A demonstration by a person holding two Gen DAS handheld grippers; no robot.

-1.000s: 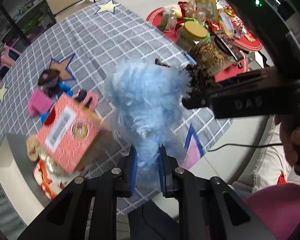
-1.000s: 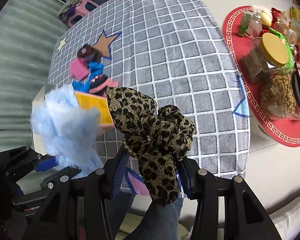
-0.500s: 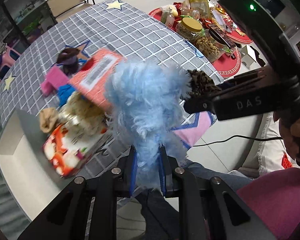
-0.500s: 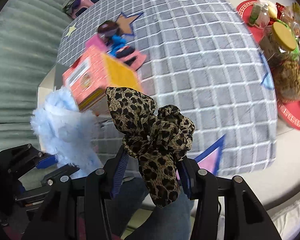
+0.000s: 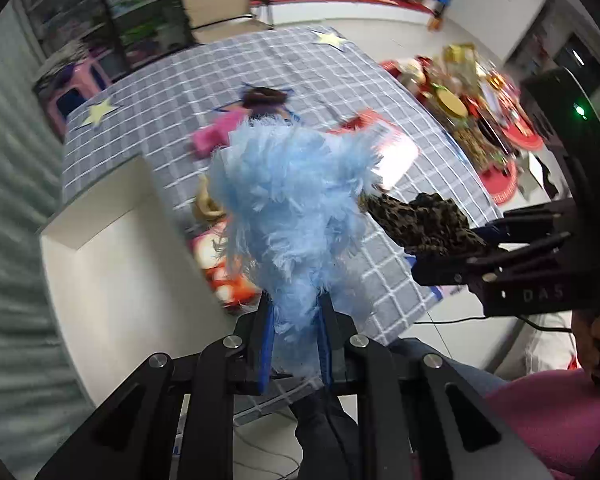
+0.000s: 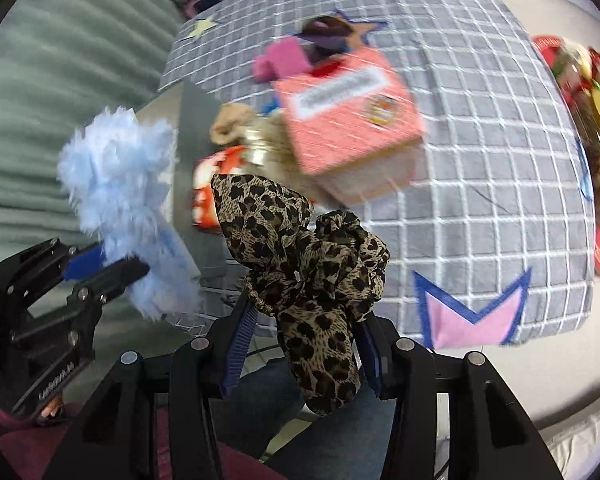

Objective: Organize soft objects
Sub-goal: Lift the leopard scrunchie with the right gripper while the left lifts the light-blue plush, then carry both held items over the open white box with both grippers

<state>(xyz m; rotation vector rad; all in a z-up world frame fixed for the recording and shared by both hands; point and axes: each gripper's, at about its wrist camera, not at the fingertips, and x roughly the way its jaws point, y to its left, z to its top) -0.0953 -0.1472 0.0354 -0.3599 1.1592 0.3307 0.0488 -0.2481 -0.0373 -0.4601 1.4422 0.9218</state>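
Note:
My left gripper (image 5: 296,320) is shut on a fluffy light-blue scrunchie (image 5: 292,208), held in the air near the table's front left corner. The same blue scrunchie (image 6: 120,184) shows at the left of the right wrist view. My right gripper (image 6: 304,316) is shut on a leopard-print scrunchie (image 6: 300,256), also lifted; in the left wrist view this leopard-print scrunchie (image 5: 420,220) sticks out at the right. Below both lie a pink box (image 6: 348,112), a beige scrunchie (image 6: 230,124) and a red-and-white soft item (image 6: 208,196) on the checked tablecloth (image 6: 480,184).
A white box (image 5: 112,240) stands at the table's left edge. A pink block (image 6: 284,60) and a dark scrunchie (image 6: 328,32) lie farther back. Jars and snacks crowd red mats (image 5: 500,184) at the right. A person's legs (image 6: 284,400) are below the grippers.
Both grippers have swung sideways together with their scrunchies, toward the table's left edge; the white box now fills the lower left of the left wrist view. The grips have not changed.

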